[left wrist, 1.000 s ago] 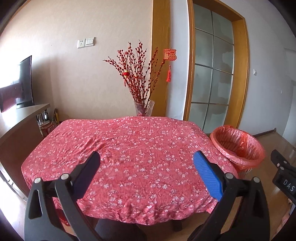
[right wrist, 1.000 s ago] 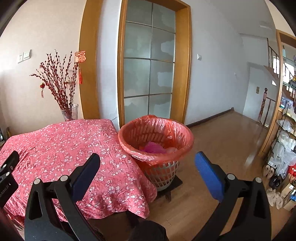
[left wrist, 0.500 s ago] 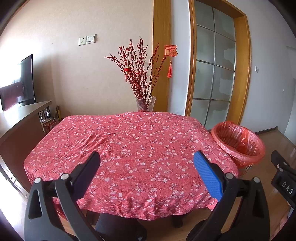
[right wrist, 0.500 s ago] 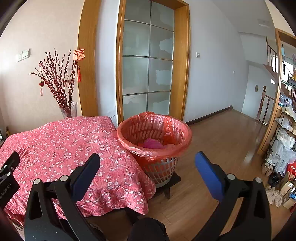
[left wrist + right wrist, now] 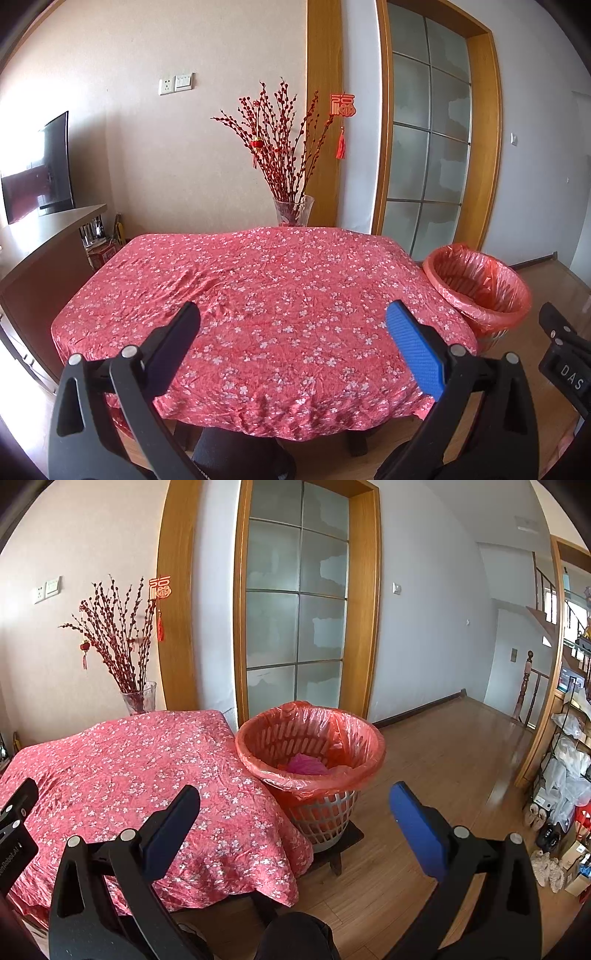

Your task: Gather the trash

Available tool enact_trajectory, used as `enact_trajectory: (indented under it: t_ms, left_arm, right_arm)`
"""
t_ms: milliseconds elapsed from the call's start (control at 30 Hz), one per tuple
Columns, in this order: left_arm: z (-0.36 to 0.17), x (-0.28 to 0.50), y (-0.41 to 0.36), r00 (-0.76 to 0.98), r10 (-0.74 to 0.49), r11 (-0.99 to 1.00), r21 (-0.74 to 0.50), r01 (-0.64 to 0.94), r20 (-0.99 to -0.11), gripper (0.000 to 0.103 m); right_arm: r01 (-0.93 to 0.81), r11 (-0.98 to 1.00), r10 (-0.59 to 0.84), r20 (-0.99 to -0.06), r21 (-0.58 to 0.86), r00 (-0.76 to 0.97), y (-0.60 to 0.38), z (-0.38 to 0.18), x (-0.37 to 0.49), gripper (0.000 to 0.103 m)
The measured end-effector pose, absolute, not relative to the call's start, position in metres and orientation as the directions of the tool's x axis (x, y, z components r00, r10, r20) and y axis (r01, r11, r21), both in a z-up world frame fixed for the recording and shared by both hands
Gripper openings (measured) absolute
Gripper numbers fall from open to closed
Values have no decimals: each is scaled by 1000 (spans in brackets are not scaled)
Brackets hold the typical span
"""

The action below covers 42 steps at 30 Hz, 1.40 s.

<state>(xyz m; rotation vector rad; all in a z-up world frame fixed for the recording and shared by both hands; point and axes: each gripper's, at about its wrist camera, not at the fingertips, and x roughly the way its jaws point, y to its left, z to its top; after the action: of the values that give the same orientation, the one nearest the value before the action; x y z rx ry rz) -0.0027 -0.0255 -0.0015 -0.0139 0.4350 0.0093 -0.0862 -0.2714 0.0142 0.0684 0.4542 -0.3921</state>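
A white basket lined with a red plastic bag (image 5: 310,738) stands on a low dark stool at the table's right end; the same bin (image 5: 476,286) shows in the left wrist view. Pink crumpled trash (image 5: 306,764) lies inside it. The table wears a red flowered cloth (image 5: 258,295) with nothing lying on it. My left gripper (image 5: 293,338) hangs open above the table's near edge, nothing between its fingers. My right gripper (image 5: 295,812) is open too, held in front of the bin and above the table's corner.
A glass vase of red berry branches (image 5: 291,210) stands at the table's far edge by the wall. A dark counter (image 5: 37,251) runs along the left. Wooden floor (image 5: 443,746) stretches right toward shelves with bags and shoes (image 5: 569,775). A dark knee (image 5: 295,938) shows below.
Both cameras have drawn back and tilted up a little, so the table and bin sit lower and farther in view. Both grippers stayed open and empty.
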Motion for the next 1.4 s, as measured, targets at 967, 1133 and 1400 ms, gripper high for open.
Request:
enact_trajectory:
  t_ms: [967,1133,1400]
  left_arm:
    - [-2,-1,-28,902,-4,1000,-17,-4,-431,98]
    - [-3,1,-28,901,-6,1000,-20,-2,-435,98]
    - [-4,1,-28,900,-10,1000,-17,2,-436,98]
  right_arm:
    - [377,926,-344,-453,-20,822,-270,13,-83,101]
    - [376,926,-343,-454,-20,822,-271,13,-82,101]
    - [376,927,-342,-458,-18,821,-271,12,-82,101]
